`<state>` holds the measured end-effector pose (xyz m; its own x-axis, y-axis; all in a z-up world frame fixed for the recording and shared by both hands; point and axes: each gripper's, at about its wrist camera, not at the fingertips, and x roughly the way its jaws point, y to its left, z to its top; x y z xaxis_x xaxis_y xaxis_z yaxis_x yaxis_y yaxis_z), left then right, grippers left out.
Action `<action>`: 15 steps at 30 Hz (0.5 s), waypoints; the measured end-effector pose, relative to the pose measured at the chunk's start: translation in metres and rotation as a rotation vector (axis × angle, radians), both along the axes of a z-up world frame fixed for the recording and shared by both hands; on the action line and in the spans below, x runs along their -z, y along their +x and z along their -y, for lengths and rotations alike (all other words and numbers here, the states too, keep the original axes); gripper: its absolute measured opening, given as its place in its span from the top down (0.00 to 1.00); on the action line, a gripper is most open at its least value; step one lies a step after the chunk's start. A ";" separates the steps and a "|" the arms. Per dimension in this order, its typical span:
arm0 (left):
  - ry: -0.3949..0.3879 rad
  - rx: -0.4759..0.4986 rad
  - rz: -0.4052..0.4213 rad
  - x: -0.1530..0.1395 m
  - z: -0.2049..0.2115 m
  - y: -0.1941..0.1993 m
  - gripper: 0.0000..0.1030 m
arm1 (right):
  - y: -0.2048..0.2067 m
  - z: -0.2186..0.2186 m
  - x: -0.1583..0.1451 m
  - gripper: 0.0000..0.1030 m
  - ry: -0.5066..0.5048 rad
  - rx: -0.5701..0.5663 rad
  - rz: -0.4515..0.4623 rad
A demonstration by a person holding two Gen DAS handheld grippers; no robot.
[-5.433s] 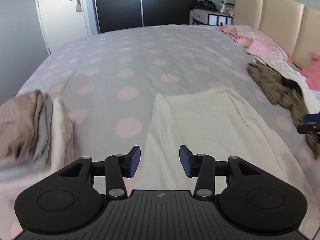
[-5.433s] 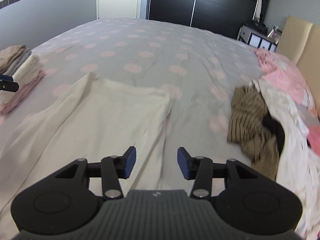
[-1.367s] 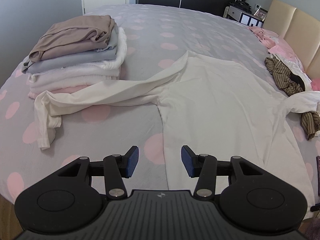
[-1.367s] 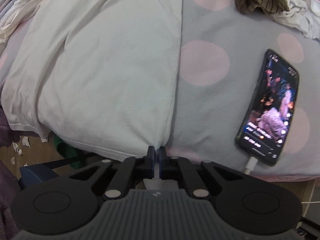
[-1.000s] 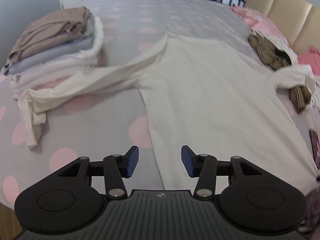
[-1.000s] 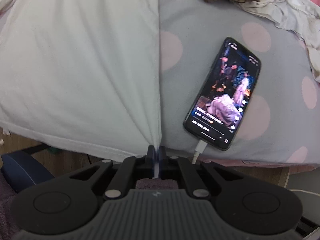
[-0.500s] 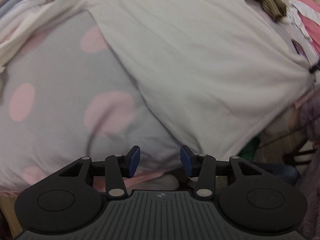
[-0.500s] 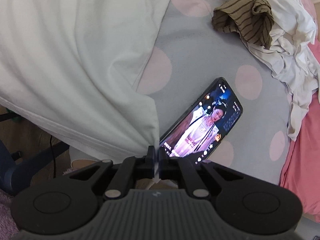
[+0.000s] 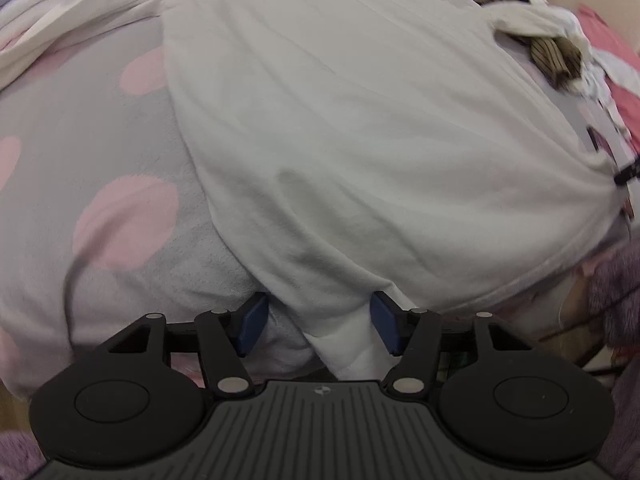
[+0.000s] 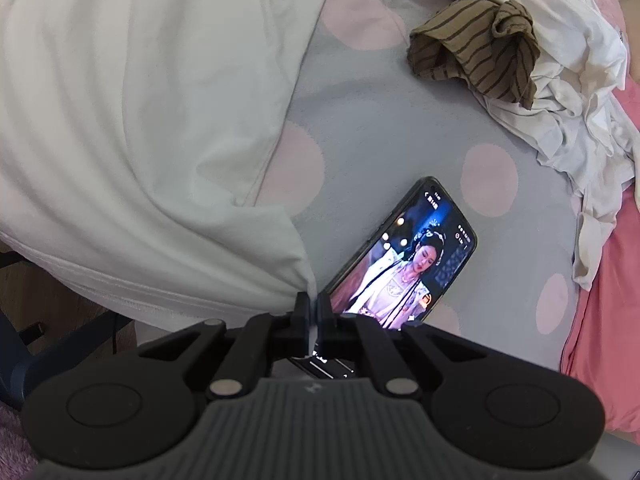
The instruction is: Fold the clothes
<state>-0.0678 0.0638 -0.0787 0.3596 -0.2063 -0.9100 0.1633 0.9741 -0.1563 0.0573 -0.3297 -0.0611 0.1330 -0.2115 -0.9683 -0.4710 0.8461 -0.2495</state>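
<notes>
A cream long-sleeved shirt (image 9: 360, 128) lies spread on the grey bed cover with pink dots (image 9: 124, 216), its hem hanging over the bed's near edge. My left gripper (image 9: 316, 322) is open, with the shirt's lower left hem corner between its blue pads. My right gripper (image 10: 313, 312) is shut on the shirt's (image 10: 152, 112) lower right hem corner and holds it lifted off the bed. The right gripper's tip also shows at the far right of the left wrist view (image 9: 626, 172).
A phone (image 10: 404, 260) with a lit screen lies on the bed just beyond the right gripper. A brown striped garment (image 10: 476, 56) and white clothes (image 10: 568, 92) are heaped to the right, next to pink bedding (image 10: 612, 320). The floor lies below the bed's edge.
My left gripper has dropped to the bed's near edge and come around the shirt's left hem corner. My right gripper has lifted its hem corner higher, over the phone.
</notes>
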 end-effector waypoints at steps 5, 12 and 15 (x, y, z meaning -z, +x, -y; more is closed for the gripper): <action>-0.028 -0.010 -0.002 -0.019 -0.013 -0.007 0.92 | -0.001 -0.001 -0.006 0.97 0.009 -0.010 0.013; -0.140 -0.058 -0.036 -0.077 -0.057 -0.009 0.97 | -0.010 -0.004 -0.033 0.97 0.043 -0.074 -0.010; -0.145 -0.071 -0.045 -0.103 -0.077 -0.009 0.97 | -0.018 -0.004 -0.052 0.97 0.077 -0.116 -0.049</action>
<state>-0.0772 0.1403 0.0242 0.3371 -0.3120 -0.8883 0.0849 0.9497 -0.3013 0.0393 -0.3257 -0.0095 0.1044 -0.1221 -0.9870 -0.5768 0.8010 -0.1601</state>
